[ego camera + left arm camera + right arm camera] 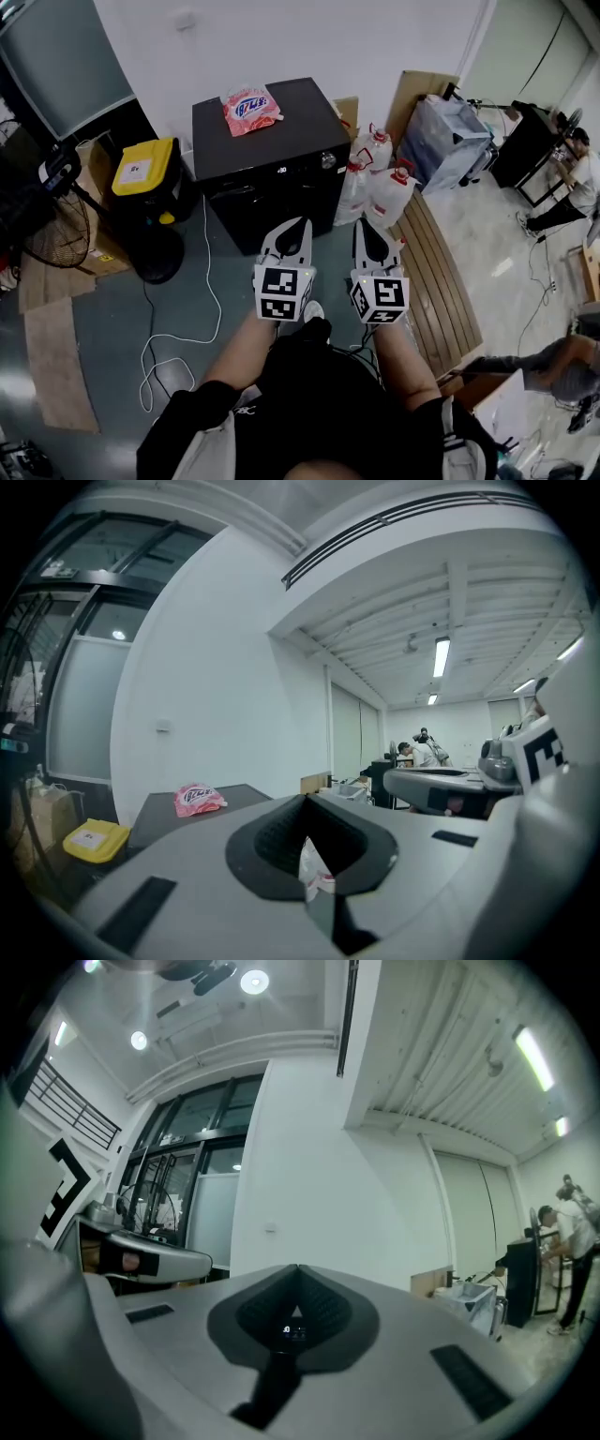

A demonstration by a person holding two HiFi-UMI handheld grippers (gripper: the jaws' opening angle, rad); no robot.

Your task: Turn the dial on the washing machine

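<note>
The black washing machine (272, 141) stands against the white wall with a pink detergent bag (250, 109) on its lid. A small silvery dial (327, 160) sits at the top right of its front. My left gripper (302, 225) and right gripper (360, 225) hang side by side in front of the machine, a short way off and touching nothing. Both point level at it. The left gripper view shows my left gripper (305, 803) with its jaws together and empty, the bag (198, 800) beyond. In the right gripper view my right gripper (297, 1274) is shut and empty.
A yellow-lidded bin (145, 166) and a floor fan (47, 225) stand left of the machine. Several clear bottles with red caps (380, 183) stand at its right, beside wooden slats (441, 272). A white cable (178, 328) loops over the floor. A person (577, 178) works at the far right.
</note>
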